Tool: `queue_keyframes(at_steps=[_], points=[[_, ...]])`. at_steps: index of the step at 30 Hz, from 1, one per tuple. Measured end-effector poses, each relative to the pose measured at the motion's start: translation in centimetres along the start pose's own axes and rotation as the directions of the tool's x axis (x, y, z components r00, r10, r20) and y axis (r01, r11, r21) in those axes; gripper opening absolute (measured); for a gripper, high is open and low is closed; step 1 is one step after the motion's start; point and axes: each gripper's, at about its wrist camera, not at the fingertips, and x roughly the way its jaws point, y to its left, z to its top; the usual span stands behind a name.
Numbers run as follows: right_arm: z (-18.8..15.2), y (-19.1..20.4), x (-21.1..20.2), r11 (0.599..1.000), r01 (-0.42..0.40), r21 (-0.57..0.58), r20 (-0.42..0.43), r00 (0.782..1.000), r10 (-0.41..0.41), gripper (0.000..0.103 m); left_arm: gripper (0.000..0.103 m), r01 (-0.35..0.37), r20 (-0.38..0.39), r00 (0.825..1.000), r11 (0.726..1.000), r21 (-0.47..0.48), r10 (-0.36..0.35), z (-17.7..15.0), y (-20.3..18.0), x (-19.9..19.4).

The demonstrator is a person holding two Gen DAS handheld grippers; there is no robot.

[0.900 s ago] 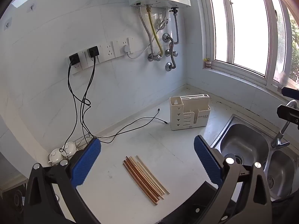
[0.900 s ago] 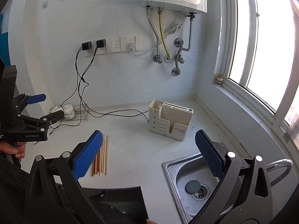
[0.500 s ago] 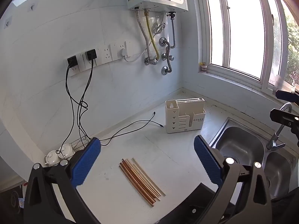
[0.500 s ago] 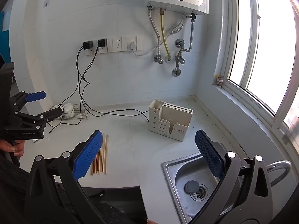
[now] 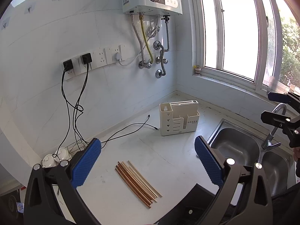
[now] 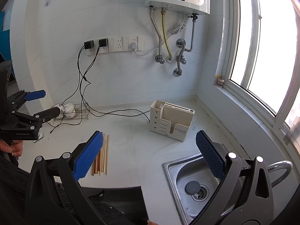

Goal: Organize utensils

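Several wooden chopsticks lie side by side on the white counter near its front edge; they also show in the right wrist view, partly behind my left finger pad. A cream utensil holder stands upright further back, seen too in the right wrist view. My left gripper is open and empty, held above the chopsticks. My right gripper is open and empty, above the counter between the chopsticks and the sink.
A steel double sink with a tap lies to the right. Black cables trail over the counter from wall sockets. A wire rack with small white pots stands at the left by the wall. A window sill runs along the right.
The left wrist view has tilted and shifted slightly, so the holder and chopsticks sit a little further left. The right gripper has barely moved. Both stay open.
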Motion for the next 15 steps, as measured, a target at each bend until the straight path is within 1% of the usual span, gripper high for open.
queue_keyframes(at_steps=[4,7,15], points=[[-0.06,0.07,-0.02,1.000,0.001,-0.001,0.000,1.000,-0.001,0.095,0.098,0.004,-0.002,1.000,1.000,0.004,-0.004,-0.14,-0.05,-0.05],[-0.09,0.09,-0.02,1.000,0.002,-0.003,-0.002,1.000,-0.002,0.095,0.098,0.021,-0.001,1.000,1.000,-0.005,-0.021,-0.25,-0.01,-0.18],[-0.12,-0.02,-0.18,1.000,0.001,-0.005,0.004,1.000,-0.001,0.095,0.098,0.017,-0.001,1.000,1.000,0.009,-0.017,-0.12,-0.22,-0.37]])
